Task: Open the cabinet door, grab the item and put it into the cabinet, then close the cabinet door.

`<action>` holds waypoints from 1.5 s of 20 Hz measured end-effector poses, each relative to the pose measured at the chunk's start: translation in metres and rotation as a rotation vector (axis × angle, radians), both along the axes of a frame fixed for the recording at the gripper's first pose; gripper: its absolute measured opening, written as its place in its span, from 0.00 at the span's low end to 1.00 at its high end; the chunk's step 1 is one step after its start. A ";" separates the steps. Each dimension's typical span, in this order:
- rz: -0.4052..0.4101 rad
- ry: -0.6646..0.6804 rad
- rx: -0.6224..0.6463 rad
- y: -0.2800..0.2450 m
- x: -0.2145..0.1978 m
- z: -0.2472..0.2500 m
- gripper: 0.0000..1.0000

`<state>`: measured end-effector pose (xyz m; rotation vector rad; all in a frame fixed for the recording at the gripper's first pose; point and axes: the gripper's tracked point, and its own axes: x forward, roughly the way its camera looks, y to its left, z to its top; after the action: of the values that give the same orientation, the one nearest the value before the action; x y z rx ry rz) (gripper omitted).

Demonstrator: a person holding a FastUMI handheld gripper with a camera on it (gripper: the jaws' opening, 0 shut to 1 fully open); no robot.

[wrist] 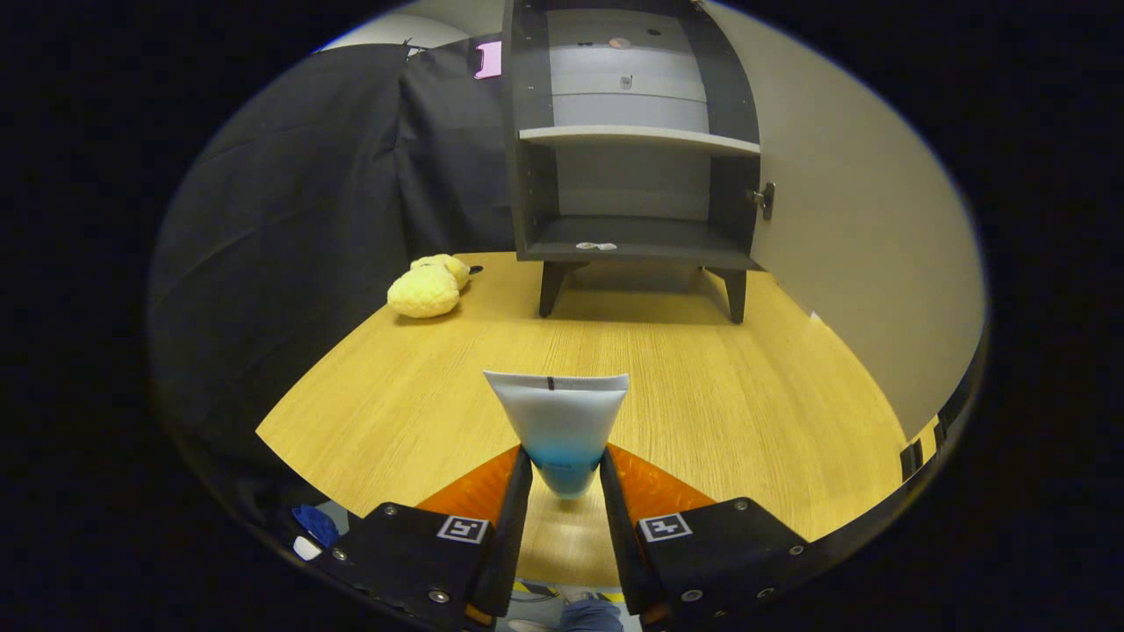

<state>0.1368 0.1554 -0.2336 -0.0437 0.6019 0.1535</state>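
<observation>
The gripper [562, 465] pinches a white and blue tube [560, 423] with both fingers, above the table [702, 386]. No writing is readable on it. The open cabinet [634, 140] stands at 12 o'clock, a yellow plush toy [428, 286] at 11 o'clock.

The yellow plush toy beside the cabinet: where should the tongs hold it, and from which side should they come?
A judgement: grip the yellow plush toy across its rounded body, coming from above. It lies flat on the table, left of the open cabinet, so its sides are low. The tongs are now shut on the white and blue tube.
</observation>
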 end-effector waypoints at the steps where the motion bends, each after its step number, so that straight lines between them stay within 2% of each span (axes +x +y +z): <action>1: -0.001 -0.010 0.005 -0.001 0.008 0.012 0.48; 12: 0.009 -0.143 0.061 0.004 0.101 0.140 0.48; 19: 0.003 -0.234 0.088 -0.002 0.178 0.211 0.48; 30: -0.048 -0.293 0.111 -0.025 0.292 0.282 0.48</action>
<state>0.4284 0.1307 0.0485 0.0555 0.3014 0.1307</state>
